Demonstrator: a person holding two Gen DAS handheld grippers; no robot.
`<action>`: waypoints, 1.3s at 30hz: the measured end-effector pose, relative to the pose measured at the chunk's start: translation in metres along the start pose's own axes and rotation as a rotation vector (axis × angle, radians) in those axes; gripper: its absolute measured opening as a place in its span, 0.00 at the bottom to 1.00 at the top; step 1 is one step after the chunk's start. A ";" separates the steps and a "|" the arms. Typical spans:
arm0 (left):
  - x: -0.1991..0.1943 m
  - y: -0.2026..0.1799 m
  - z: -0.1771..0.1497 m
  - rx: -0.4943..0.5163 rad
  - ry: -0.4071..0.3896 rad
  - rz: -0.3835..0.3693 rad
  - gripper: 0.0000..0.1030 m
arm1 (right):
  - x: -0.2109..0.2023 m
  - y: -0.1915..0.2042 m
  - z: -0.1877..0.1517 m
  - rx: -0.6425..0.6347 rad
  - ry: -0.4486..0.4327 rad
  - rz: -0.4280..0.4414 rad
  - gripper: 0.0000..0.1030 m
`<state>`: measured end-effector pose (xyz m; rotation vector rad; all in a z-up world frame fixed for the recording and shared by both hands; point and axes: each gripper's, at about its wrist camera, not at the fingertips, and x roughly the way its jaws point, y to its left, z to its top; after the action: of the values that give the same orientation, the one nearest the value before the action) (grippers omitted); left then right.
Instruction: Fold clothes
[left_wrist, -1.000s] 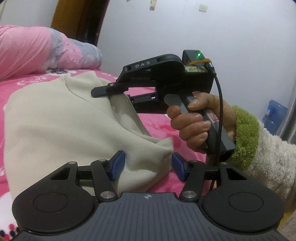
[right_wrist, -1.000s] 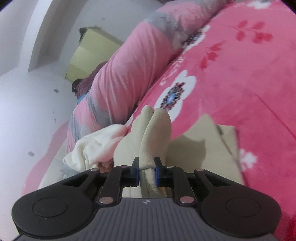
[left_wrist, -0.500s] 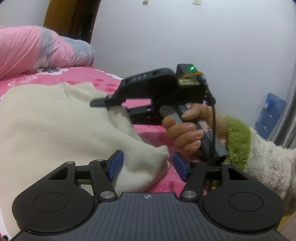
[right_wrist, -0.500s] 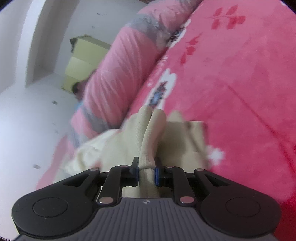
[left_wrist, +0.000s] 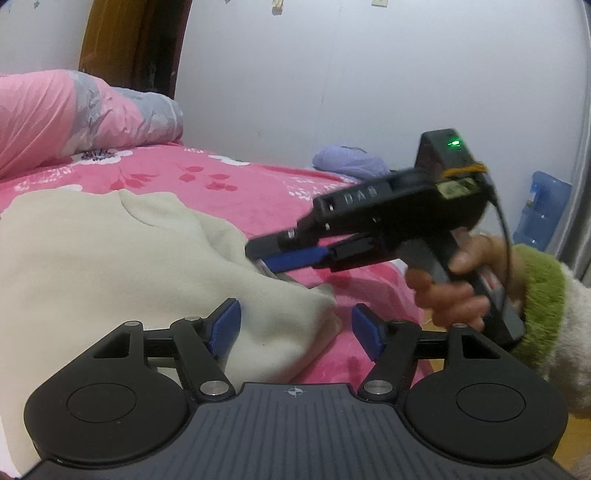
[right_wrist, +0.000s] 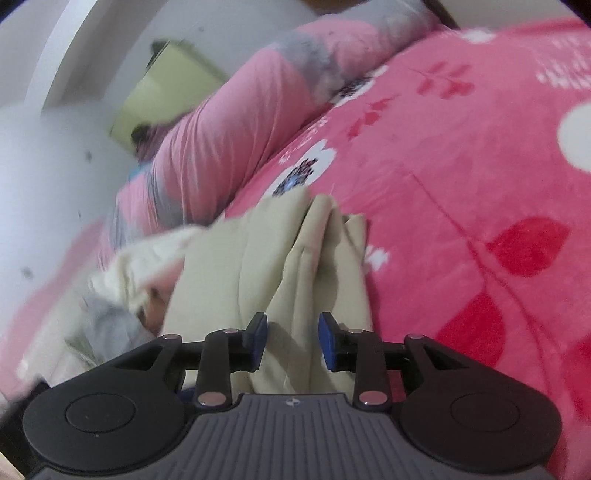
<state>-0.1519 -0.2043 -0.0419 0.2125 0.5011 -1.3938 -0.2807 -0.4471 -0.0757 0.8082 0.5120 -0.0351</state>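
Motion-blurred in both views, most of all along the left of the right wrist view; cut off at the left frame edge, the cream fleece garment (left_wrist: 110, 266); spread beneath, a pink plush floral blanket (left_wrist: 236, 188) on a bed, rolled pink-and-grey quilt (left_wrist: 74, 110) behind, pale wall (left_wrist: 369, 74) beyond; garment soft, bunched into folds; left gripper (left_wrist: 295, 328) opening, a corner lying loose between pads; right gripper (right_wrist: 291, 339) opening, released folds between, unpressed.

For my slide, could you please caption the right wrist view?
Right gripper opening, its pads clear of the bunched cream garment on the pink floral blanket.
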 end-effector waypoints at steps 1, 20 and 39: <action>0.000 0.000 0.000 -0.002 0.000 0.002 0.65 | 0.002 0.002 -0.003 -0.013 0.011 -0.028 0.25; -0.004 -0.008 -0.007 0.044 0.005 0.019 0.68 | -0.024 0.051 -0.013 -0.237 -0.141 -0.236 0.07; -0.040 0.007 0.008 -0.041 -0.047 -0.011 0.66 | 0.017 -0.015 0.018 0.132 0.014 0.038 0.27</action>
<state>-0.1467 -0.1714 -0.0179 0.1437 0.4918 -1.3948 -0.2609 -0.4675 -0.0829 0.9480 0.5109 -0.0283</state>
